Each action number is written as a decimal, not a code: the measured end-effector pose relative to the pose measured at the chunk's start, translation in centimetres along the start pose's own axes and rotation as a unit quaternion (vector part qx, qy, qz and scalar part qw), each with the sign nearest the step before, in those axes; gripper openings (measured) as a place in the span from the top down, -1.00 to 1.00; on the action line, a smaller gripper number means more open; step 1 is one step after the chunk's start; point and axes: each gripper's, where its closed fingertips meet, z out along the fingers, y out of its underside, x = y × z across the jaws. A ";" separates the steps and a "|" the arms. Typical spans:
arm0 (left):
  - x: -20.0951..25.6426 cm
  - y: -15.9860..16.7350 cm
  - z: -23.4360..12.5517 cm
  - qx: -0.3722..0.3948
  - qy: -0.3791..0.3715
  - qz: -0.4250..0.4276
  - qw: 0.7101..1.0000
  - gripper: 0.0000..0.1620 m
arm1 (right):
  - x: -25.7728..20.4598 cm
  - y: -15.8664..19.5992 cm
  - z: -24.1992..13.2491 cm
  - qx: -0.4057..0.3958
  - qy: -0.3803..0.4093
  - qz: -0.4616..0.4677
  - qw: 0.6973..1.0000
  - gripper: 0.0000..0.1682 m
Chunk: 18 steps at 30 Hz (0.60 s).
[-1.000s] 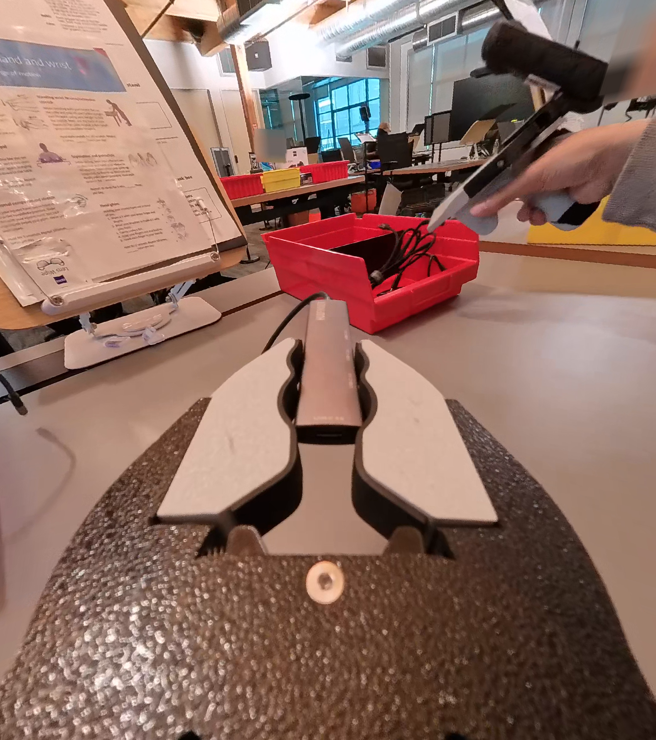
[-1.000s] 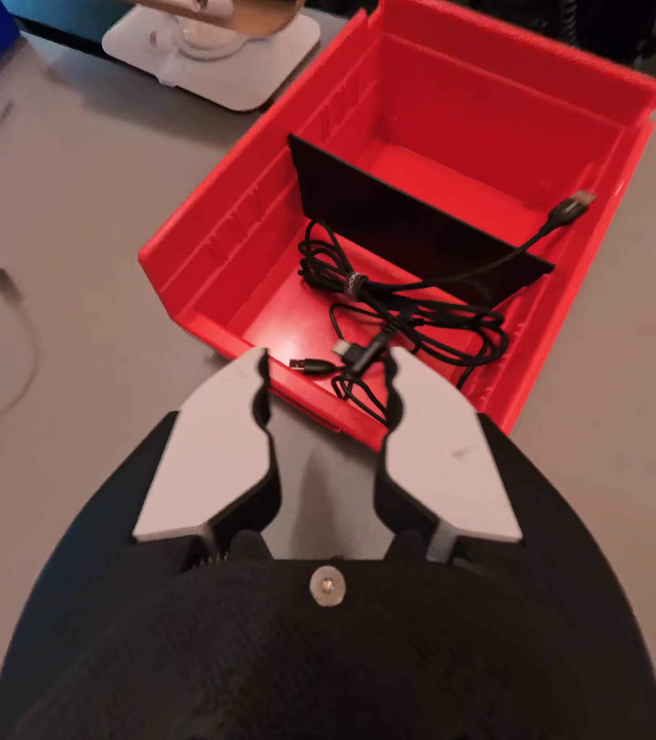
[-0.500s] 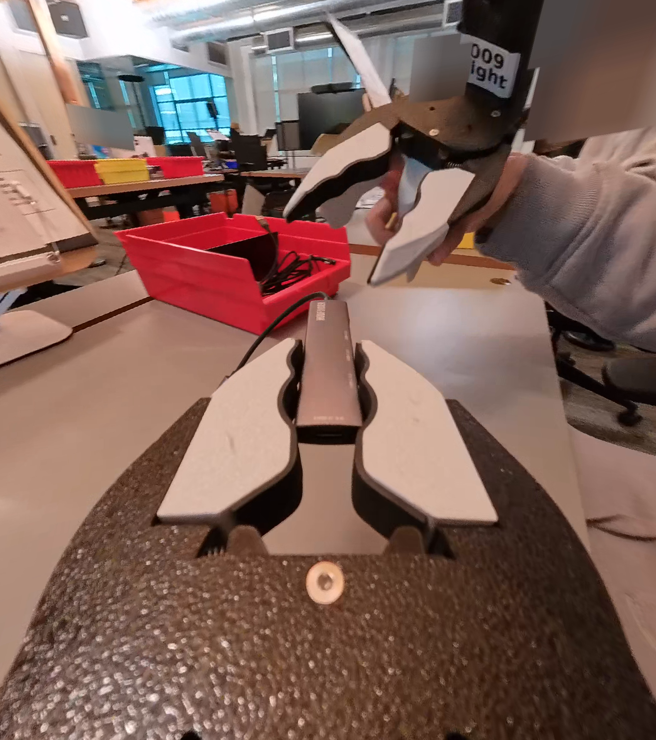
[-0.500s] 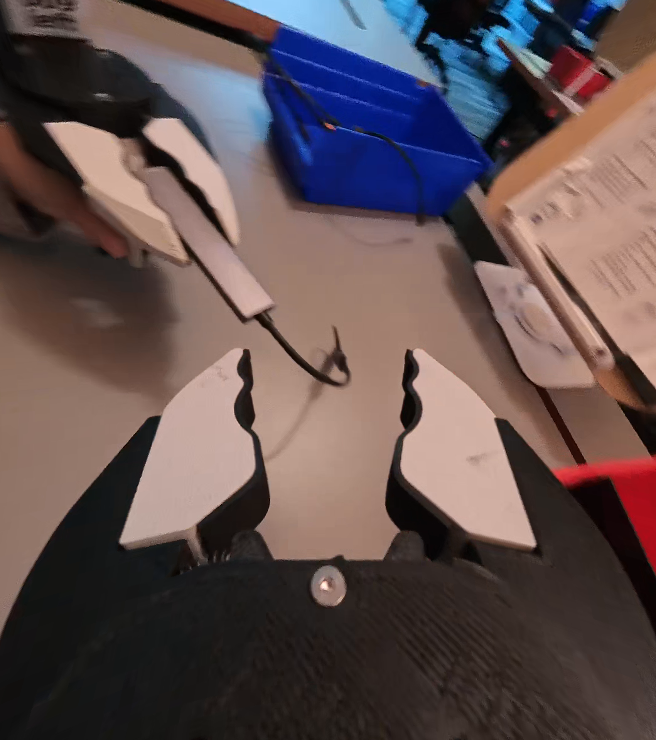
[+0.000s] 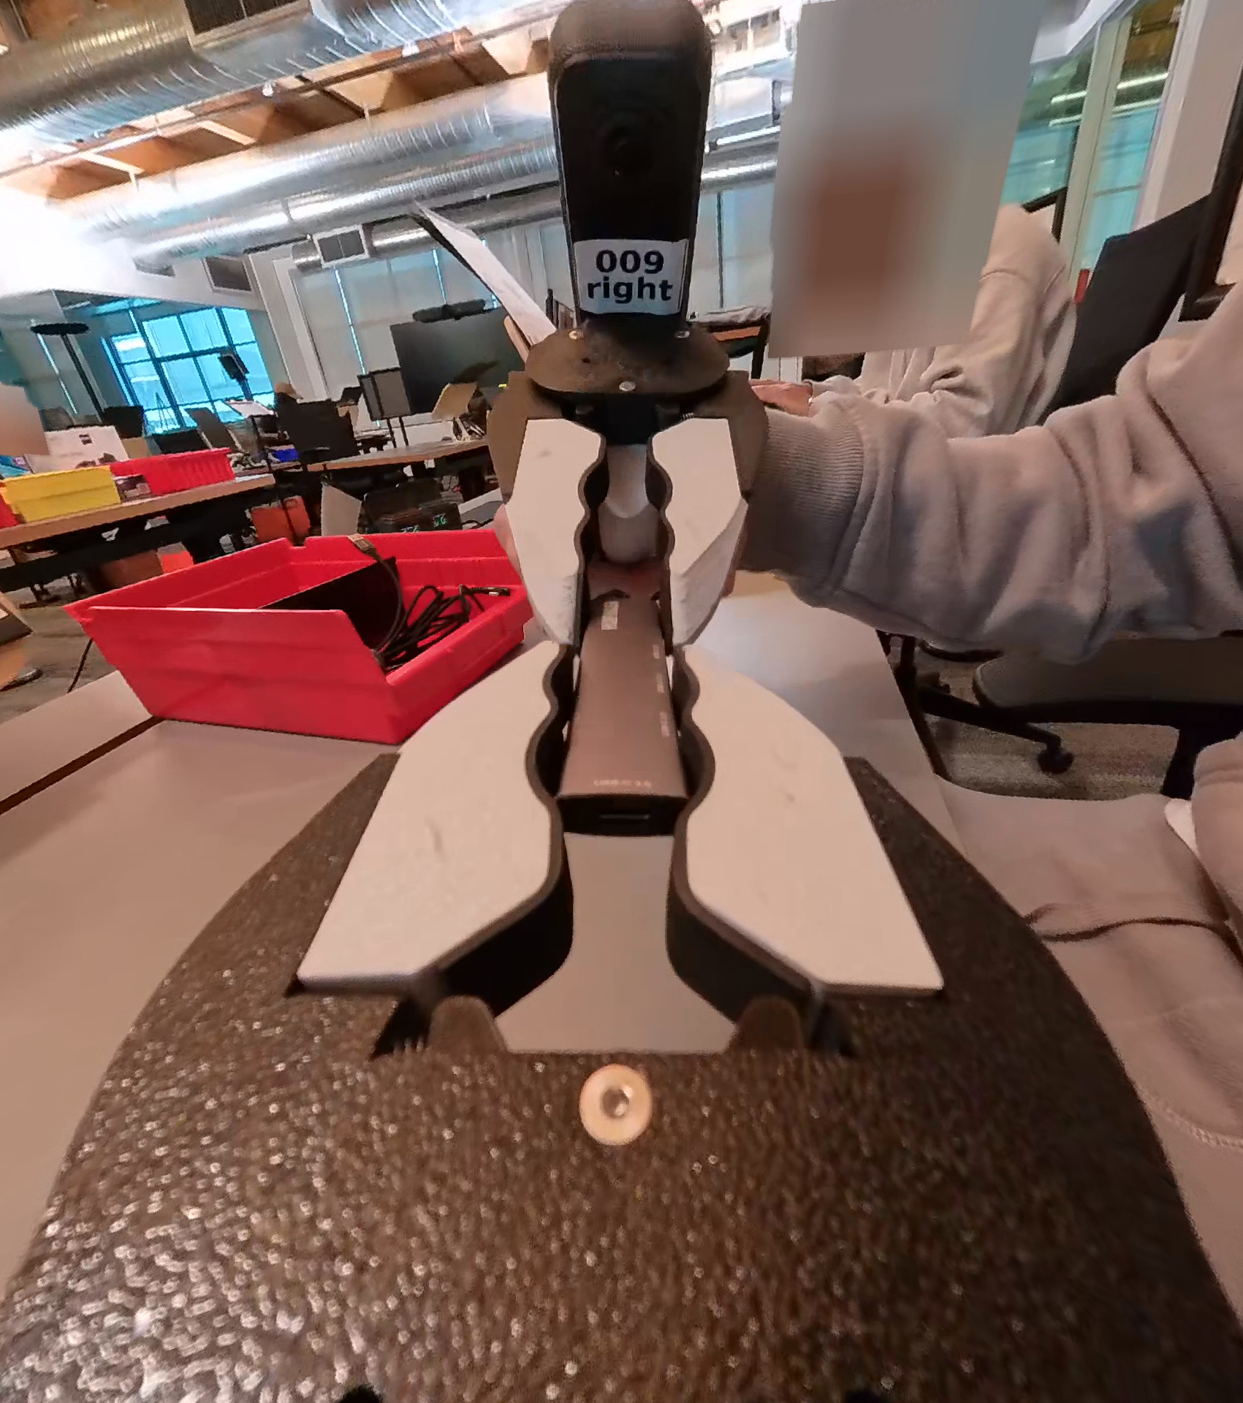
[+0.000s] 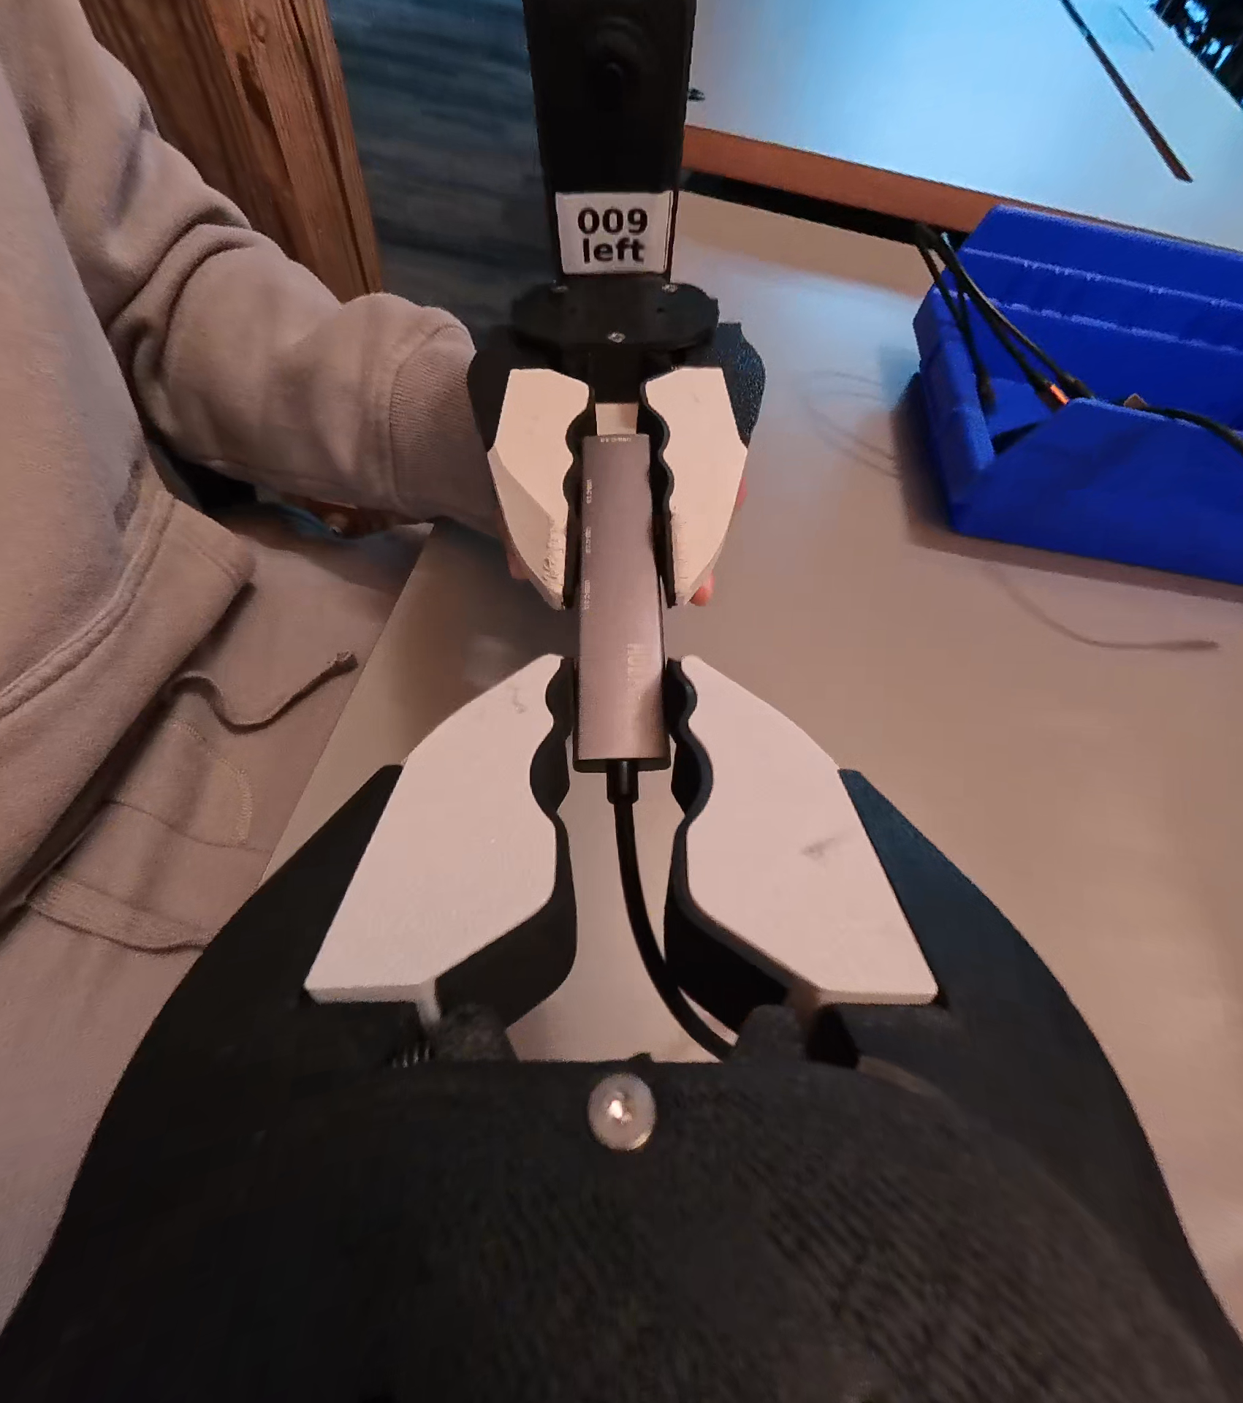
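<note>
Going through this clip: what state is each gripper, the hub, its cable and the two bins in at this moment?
USB hub, held at both ends.
left gripper, shut on the hub's port end.
right gripper, shut on the hub's cable end.
hub cable, attached, running back between the right fingers.
red bin, open-topped, black cables tangled inside.
blue bin, open-topped, leads trailing out.

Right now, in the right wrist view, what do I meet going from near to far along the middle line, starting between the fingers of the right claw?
black cable → grey hub → left claw, closed on the hub's far end → black camera with a white label
</note>
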 end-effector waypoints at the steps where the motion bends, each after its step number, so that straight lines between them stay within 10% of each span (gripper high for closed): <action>1: 0.0 -0.1 0.0 0.004 0.000 0.000 1.000 0.70 | 0.0 0.1 0.1 -0.008 0.000 -0.003 1.000 0.73; 4: -0.2 -0.3 0.1 0.013 -0.015 0.011 1.000 0.69 | 0.3 0.3 0.1 -0.037 0.015 -0.025 0.999 0.73; 9: -2.8 -0.7 -0.4 0.006 -0.118 0.022 0.993 -0.01 | 4.5 -0.4 -3.7 -0.104 0.135 -0.081 0.982 0.72; 18: -3.9 0.4 -0.7 -0.003 -0.151 0.023 0.988 0.13 | 19.7 -3.1 -21.0 -0.206 0.397 -0.158 0.880 0.72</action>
